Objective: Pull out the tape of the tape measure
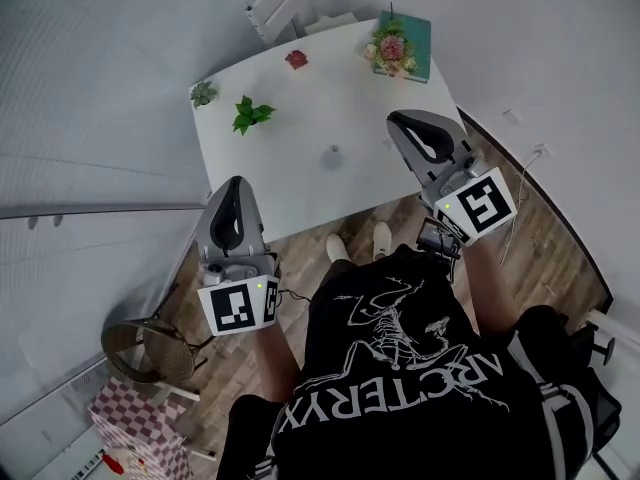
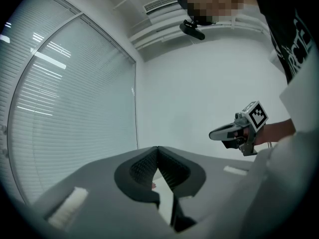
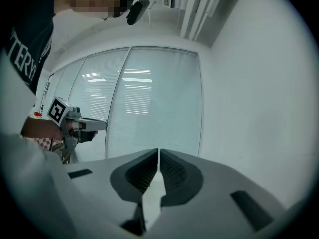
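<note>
The left tongs (image 1: 237,182) and the right tongs (image 1: 397,120) are both closed with nothing between their jaws, and each is held level at the near side of the white counter (image 1: 300,183). A small grey object (image 1: 333,156), likely the tape measure though too small to be sure, lies on the counter between the two tongs, touched by neither. A green plant (image 1: 250,114) stands ahead of the left tongs, and a teal book (image 1: 418,40) lies beyond the right tongs.
</note>
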The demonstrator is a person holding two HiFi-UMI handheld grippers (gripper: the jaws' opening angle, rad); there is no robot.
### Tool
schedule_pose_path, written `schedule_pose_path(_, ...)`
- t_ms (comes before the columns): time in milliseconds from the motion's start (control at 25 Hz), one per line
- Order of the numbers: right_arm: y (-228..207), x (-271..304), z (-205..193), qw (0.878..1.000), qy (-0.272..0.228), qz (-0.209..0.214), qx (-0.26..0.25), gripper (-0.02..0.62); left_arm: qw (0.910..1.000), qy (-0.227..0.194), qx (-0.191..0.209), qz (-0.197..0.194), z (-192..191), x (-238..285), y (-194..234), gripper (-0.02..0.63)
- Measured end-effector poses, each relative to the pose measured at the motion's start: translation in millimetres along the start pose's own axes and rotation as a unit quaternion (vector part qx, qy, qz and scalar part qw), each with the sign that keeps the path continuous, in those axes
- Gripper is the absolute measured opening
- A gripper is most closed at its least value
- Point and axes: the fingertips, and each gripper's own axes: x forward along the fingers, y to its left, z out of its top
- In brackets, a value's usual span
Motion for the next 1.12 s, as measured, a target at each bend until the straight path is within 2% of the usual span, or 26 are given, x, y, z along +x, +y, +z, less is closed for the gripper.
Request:
schedule_pose_path(280,-6,7,-36,1.000,0.018,0.006,0.019,0.021,1.0000,0.009,0.002,0.004,-2,6,-9,0.012)
schedule_pose_path(320,-6,11,-47,0.999,0.022,0.006,0.025,0.066,0.9999,0.010,0.001,0.005,-3,6,-10,0.012)
schedule_pose_path(400,-2,21,-78,0.998,0.045,0.010,0.036,0.242,0.9999,0.013,0.000,0.009,-5,3,-10,0.012)
schedule_pose_path(480,7,33,-115,0.996,0.079,0.018,0.038,0.347,0.9998,0.017,0.001,0.015,-5,-1,-8,0.014)
schedule_pose_path(640,24,51,-179,0.991,0.125,0.014,0.045,0.450,0.9991,0.025,-0.002,0.034,-9,-16,1,0.012)
schedule_pose_path(800,45,72,-233,0.984,0.157,0.013,0.078,0.540,0.9977,0.041,0.001,0.054,-14,-34,16,0.012)
schedule_pose_path(960,72,98,-284,0.975,0.181,0.033,0.121,0.558,0.9960,0.060,0.007,0.066,-17,-46,20,0.012)
schedule_pose_path(1120,96,121,-328,0.969,0.219,0.024,0.112,0.557,0.9940,0.080,0.015,0.074,-20,-59,19,0.012)
